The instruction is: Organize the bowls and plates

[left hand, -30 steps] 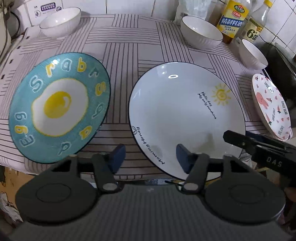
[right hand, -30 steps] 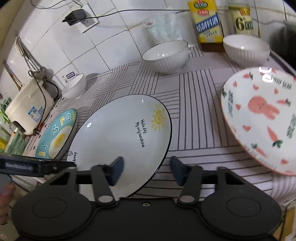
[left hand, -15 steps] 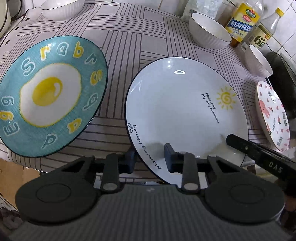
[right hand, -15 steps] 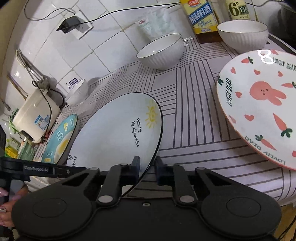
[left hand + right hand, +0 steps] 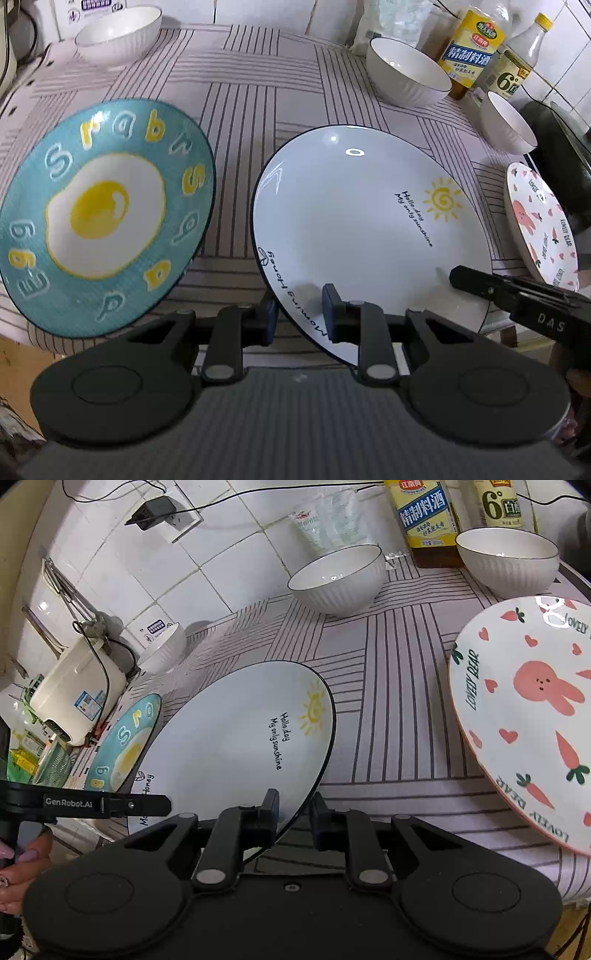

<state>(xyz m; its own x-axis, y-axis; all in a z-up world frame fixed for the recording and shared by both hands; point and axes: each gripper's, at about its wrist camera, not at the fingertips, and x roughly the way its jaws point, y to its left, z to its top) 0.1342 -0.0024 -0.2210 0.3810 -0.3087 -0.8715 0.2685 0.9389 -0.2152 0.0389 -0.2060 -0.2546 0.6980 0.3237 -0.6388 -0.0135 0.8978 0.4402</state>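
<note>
A white plate [image 5: 362,229] with a sun drawing lies on the striped cloth, its near rim past the table's front edge. My left gripper [image 5: 299,317] has that rim's left part between its blue pads; its jaws are closing and press on it. My right gripper [image 5: 293,810] is shut on the same plate [image 5: 229,746] at its near right rim. A teal egg plate [image 5: 103,214] sits to the left and a pink bunny plate [image 5: 532,709] to the right. Three white ribbed bowls [image 5: 118,33] [image 5: 406,74] [image 5: 509,122] stand along the back.
Two sauce bottles [image 5: 472,48] and a plastic bag stand by the tiled wall at the back right. A rice cooker [image 5: 77,698] sits at the far left with a cable and a wall plug above. A hand [image 5: 22,860] holds the left gripper.
Both grippers' jaws went from wide apart to closed on the white plate's near rim. The plates and bowls stayed where they were.
</note>
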